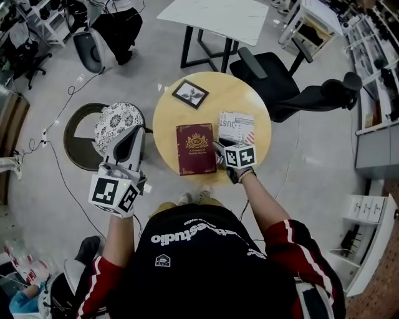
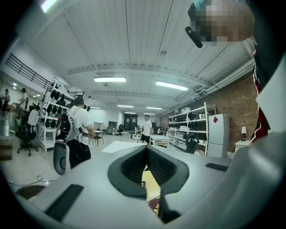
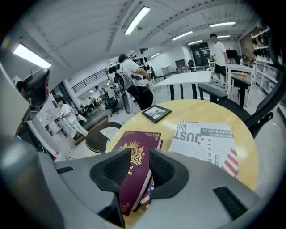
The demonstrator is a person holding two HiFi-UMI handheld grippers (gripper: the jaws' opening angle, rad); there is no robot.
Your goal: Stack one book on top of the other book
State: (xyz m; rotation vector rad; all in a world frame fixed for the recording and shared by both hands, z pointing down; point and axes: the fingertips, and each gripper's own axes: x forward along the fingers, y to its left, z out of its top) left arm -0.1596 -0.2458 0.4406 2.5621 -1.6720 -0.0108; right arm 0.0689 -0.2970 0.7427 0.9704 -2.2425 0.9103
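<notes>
A maroon book (image 1: 195, 148) with a gold crest lies flat in the middle of the round yellow table (image 1: 163, 112). A white book (image 1: 237, 126) printed "JUST" lies flat just right of it, apart from it. My right gripper (image 1: 218, 153) sits low at the maroon book's near right corner. In the right gripper view the maroon book (image 3: 134, 154) shows in the gap of the right gripper (image 3: 140, 162), whose jaws stand wide and do not press on it. My left gripper (image 1: 138, 132) hovers off the table's left edge, tips together and empty. The left gripper (image 2: 145, 150) points level.
A small framed picture (image 1: 190, 93) lies at the table's far side. A patterned round stool (image 1: 115, 121) and a black round seat (image 1: 80, 134) stand left of the table. A black office chair (image 1: 280, 81) stands at the right, a white table (image 1: 215, 15) beyond.
</notes>
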